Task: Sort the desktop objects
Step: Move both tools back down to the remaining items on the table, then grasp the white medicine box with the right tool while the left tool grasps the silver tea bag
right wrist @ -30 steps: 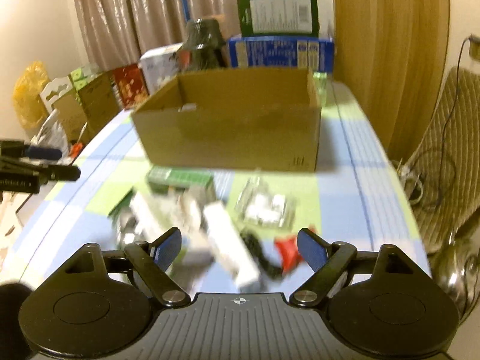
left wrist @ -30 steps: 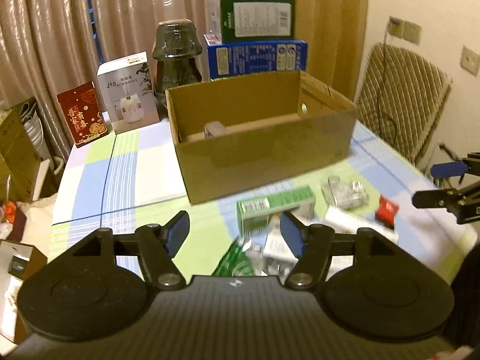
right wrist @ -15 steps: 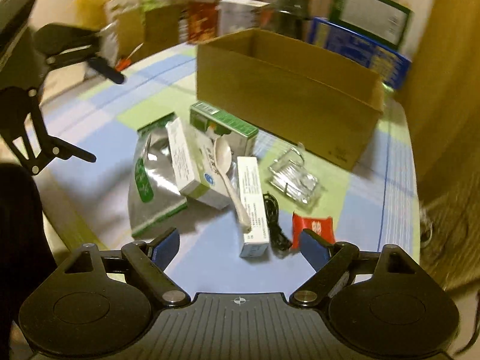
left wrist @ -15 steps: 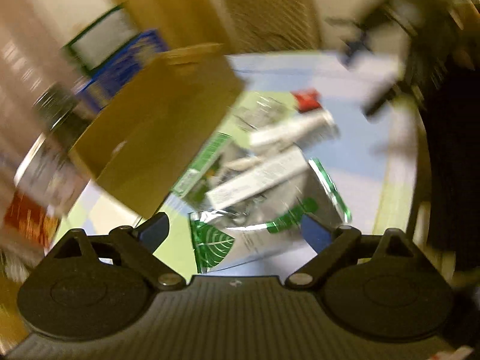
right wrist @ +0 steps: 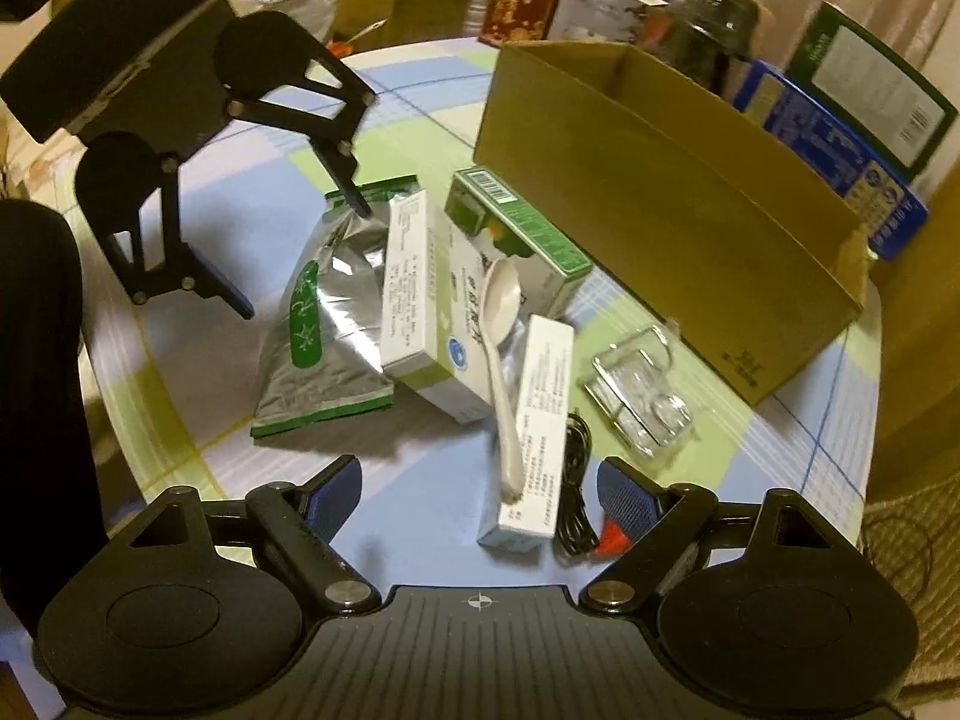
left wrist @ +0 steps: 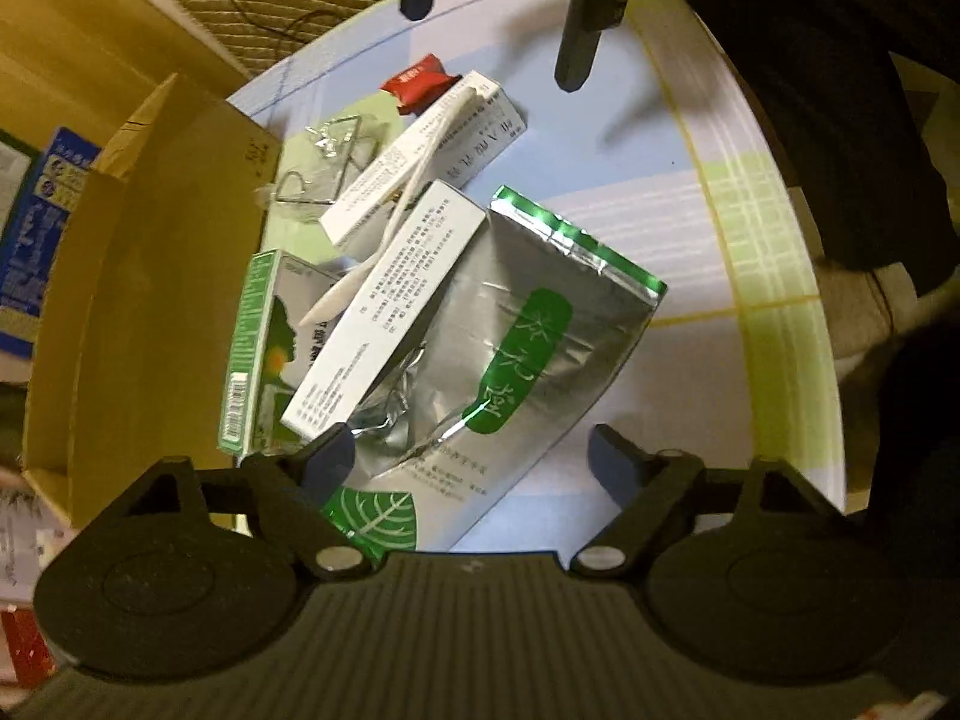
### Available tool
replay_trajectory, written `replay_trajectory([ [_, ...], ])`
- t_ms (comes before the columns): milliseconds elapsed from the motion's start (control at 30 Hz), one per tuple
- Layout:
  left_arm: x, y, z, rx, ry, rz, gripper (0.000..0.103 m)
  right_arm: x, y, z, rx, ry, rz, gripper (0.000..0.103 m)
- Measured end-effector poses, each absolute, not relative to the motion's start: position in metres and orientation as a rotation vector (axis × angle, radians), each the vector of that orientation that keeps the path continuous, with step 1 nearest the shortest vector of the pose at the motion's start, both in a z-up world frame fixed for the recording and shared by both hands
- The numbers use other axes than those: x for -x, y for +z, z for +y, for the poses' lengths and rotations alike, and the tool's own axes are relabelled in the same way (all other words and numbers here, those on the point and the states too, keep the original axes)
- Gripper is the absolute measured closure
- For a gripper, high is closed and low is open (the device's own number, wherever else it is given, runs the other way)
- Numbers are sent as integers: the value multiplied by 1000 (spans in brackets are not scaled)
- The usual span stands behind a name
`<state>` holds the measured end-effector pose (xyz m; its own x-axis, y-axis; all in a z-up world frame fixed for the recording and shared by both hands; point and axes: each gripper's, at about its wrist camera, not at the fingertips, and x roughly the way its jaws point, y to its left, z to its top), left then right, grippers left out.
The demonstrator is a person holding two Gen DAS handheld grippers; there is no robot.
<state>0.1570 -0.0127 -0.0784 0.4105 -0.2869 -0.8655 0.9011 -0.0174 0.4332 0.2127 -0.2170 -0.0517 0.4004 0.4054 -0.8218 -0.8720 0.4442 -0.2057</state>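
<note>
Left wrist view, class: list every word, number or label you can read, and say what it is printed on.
Nothing reads with certainty.
silver pouch: large white Chinese characters on a green patch, too blurred.
large white box: fine print, too small.
long white box: print too blurred.
green box: barcode, digits unreadable.
cardboard box: corner stamp, unreadable.

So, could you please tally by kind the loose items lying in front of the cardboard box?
Cartons: 3 (green carton, wide white carton, slim white carton)
Foil pouch: 1
Spoon: 1
Clear plastic tray: 1
Black cable: 1
Red packet: 1
Total: 8
</note>
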Motion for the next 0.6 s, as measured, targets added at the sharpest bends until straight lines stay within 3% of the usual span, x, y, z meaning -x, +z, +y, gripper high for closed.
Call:
replay_trajectory([
  [200,-157,-102,-15,-1381,-1137,601,25,-215,-59,-201,764,926,766,20],
  [433,-172,-105,-19,-1382,-1208,581,27,-225,-59,-182,753,936,758,35],
  [567,-183,-102,-24,-1334,-1205,664,52,-230,-55,-169,742,941,745,41],
  [600,-185,-101,-23,-1324,-1198,680,54,-231,-55,-165,741,941,742,42],
])
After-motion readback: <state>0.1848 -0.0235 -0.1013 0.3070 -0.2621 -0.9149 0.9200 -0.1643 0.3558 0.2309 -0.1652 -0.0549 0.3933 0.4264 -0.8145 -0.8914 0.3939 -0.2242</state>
